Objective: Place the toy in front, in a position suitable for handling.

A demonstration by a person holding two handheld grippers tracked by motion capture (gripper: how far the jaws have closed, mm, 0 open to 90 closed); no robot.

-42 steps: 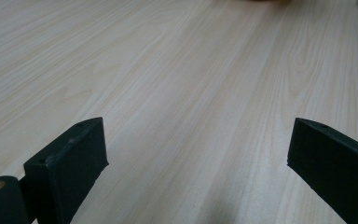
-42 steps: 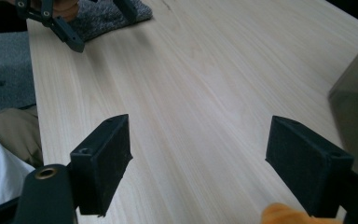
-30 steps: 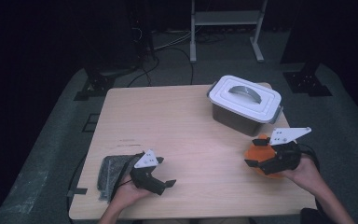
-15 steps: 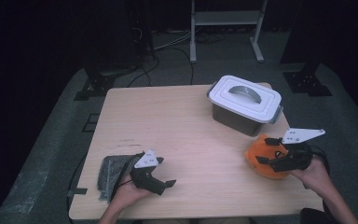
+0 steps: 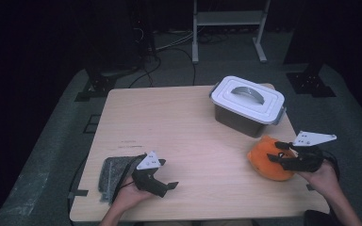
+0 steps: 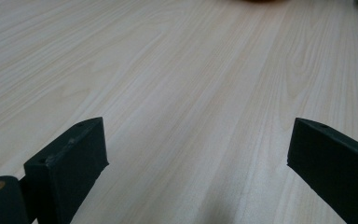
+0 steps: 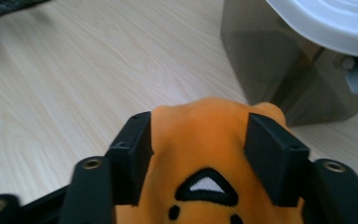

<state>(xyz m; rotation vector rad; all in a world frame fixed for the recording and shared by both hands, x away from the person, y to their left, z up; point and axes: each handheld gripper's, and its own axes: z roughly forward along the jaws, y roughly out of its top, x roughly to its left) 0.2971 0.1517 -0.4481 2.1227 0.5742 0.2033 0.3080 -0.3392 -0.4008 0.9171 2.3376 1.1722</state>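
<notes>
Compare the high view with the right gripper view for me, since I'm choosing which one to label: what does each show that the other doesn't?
High view alone: the left gripper resting open beside a grey cloth, and the box's lid handle.

Right gripper view alone: black stitched marks on the orange plush toy, and both pads pressing its sides, the jaws having just been closing.

Both: the toy, the grey box, the wooden table.

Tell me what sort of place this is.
Most likely a lab or studio set up for recording: a lone wooden table stands on grey floor matting amid black surroundings, with cables trailing across the floor behind it and a white metal stand at the back. The person works with handheld grippers.
</notes>
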